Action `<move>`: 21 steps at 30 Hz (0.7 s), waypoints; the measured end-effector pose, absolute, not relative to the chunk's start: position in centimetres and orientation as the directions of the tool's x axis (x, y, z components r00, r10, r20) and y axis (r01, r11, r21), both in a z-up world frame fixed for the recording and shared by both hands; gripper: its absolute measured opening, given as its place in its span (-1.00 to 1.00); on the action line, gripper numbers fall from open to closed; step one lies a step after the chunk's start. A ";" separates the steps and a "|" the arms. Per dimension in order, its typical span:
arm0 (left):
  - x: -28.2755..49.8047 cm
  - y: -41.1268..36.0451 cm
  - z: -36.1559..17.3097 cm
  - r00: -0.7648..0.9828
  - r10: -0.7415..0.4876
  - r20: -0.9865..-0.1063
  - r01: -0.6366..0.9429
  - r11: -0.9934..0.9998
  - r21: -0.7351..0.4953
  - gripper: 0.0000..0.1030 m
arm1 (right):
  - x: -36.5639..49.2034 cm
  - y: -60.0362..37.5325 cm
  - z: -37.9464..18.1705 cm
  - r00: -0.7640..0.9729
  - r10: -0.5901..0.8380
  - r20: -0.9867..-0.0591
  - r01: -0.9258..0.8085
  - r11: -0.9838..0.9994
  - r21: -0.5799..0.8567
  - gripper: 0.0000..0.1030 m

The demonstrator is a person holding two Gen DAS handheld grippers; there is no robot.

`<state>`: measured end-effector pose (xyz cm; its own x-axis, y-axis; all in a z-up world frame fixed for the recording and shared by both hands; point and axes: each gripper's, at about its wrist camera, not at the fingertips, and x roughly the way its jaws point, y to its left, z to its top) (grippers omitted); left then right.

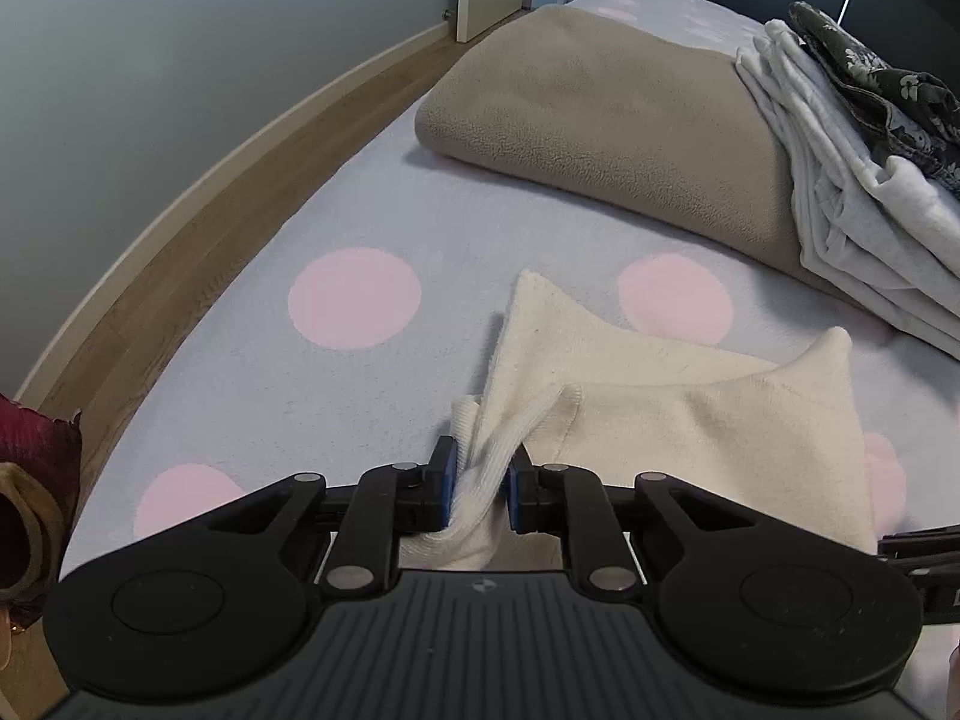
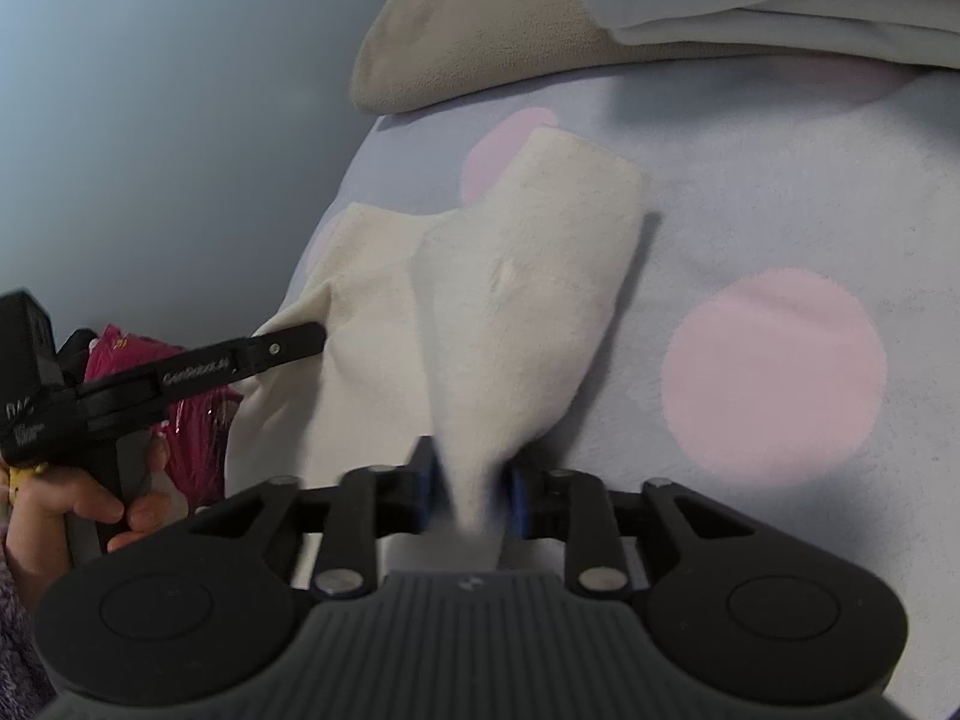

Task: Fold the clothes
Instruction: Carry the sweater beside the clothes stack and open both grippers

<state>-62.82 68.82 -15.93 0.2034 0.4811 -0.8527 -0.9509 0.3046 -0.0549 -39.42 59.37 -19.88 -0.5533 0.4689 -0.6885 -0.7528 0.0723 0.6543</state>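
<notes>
A cream knit garment (image 1: 678,396) lies on the bed, partly lifted at its near edge. My left gripper (image 1: 480,486) is shut on its ribbed hem, bunched between the blue pads. In the right wrist view the same garment (image 2: 528,276) stretches away from my right gripper (image 2: 471,492), which is shut on another part of its edge. The left gripper's black finger (image 2: 288,348) shows at the garment's left side, held by a hand. Both grips hold the cloth slightly above the bedspread.
The bedspread (image 1: 336,396) is pale lilac with pink dots. A folded beige fleece blanket (image 1: 606,120) lies beyond the garment, with a pile of white and dark floral clothes (image 1: 864,150) on its right. A wooden bed frame (image 1: 198,252) and grey wall run along the left.
</notes>
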 end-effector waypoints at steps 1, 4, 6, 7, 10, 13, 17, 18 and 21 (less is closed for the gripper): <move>-63.0 68.8 -15.7 0.212 0.485 -0.848 -0.951 0.303 -0.064 -0.66 | -39.1 59.4 -19.8 -0.549 0.476 -0.687 -0.751 0.080 0.655 -0.24; -63.5 68.6 -15.0 0.228 0.506 -0.832 -0.953 0.291 -0.084 -0.62 | -37.8 60.2 -19.9 -0.552 0.489 -0.675 -0.727 0.115 0.677 -0.12; -63.8 68.4 -14.4 0.236 0.521 -0.820 -0.954 0.283 -0.095 -0.56 | -36.9 61.0 -20.1 -0.554 0.497 -0.668 -0.708 0.142 0.692 -0.06; -64.0 68.4 -14.2 0.240 0.529 -0.814 -0.955 0.279 -0.100 -0.53 | -36.6 61.3 -20.0 -0.550 0.504 -0.666 -0.704 0.150 0.695 0.00; -64.5 68.2 -13.4 0.249 0.551 -0.797 -0.957 0.267 -0.115 -0.44 | -35.6 62.1 -20.0 -0.537 0.526 -0.660 -0.691 0.175 0.701 0.05; -64.6 68.8 -14.1 0.237 0.545 -0.804 -0.961 0.251 -0.113 -0.43 | -34.9 62.9 -19.9 -0.530 0.544 -0.650 -0.678 0.188 0.711 -0.15; -63.8 69.8 -15.8 0.200 0.528 -0.825 -0.968 0.236 -0.083 -0.43 | -35.8 63.7 -19.0 -0.502 0.563 -0.657 -0.756 0.083 0.649 -0.61; -63.5 69.9 -16.1 0.188 0.527 -0.829 -0.969 0.239 -0.068 -0.43 | -36.4 63.8 -18.6 -0.476 0.571 -0.668 -0.799 0.037 0.600 -0.62; -63.0 70.4 -17.2 0.161 0.520 -0.839 -0.972 0.232 -0.043 -0.41 | -38.0 64.0 -17.7 -0.407 0.593 -0.695 -0.888 -0.079 0.453 -0.65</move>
<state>-62.97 70.37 -17.21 0.1614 0.5201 -0.8387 -0.9717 0.2322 -0.0430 -38.03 64.04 -17.72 -0.4073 0.5926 -0.6949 -0.8880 -0.0793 0.4529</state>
